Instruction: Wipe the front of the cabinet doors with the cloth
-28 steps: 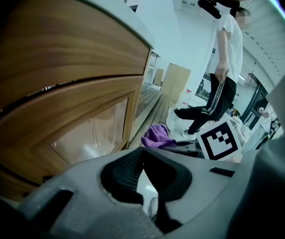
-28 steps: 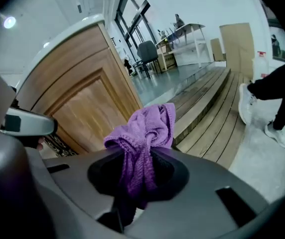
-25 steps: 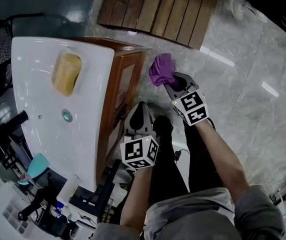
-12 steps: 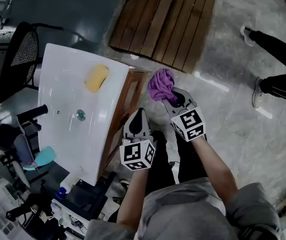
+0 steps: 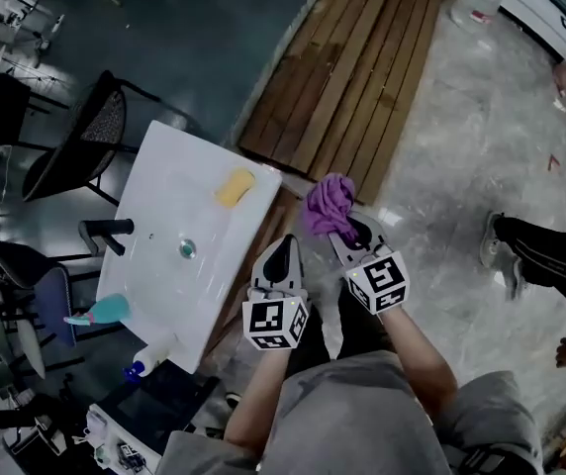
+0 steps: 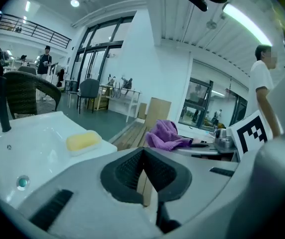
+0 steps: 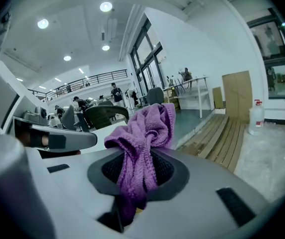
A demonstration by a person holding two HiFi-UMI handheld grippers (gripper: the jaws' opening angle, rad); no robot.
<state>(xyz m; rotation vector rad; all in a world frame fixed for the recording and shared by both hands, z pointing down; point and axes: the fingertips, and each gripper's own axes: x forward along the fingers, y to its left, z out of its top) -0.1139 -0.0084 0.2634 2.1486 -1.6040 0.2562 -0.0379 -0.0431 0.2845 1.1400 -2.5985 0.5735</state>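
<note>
The head view has drawn back from the cabinet (image 5: 261, 228), which now looks smaller under its white sink (image 5: 164, 226). The right gripper (image 5: 350, 230) clamps the purple cloth (image 5: 328, 204), bunched, its length running along the jaws and out past their tips, just beside the sink's corner. The left gripper (image 5: 284, 248) has its jaws pressed together on nothing. The cubes carry only black-and-white square markers, no readable writing.

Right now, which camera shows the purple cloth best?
The right gripper view: the purple cloth sits close and central, clamped by the right gripper. The head view shows it small; the left gripper view, distant.
</note>
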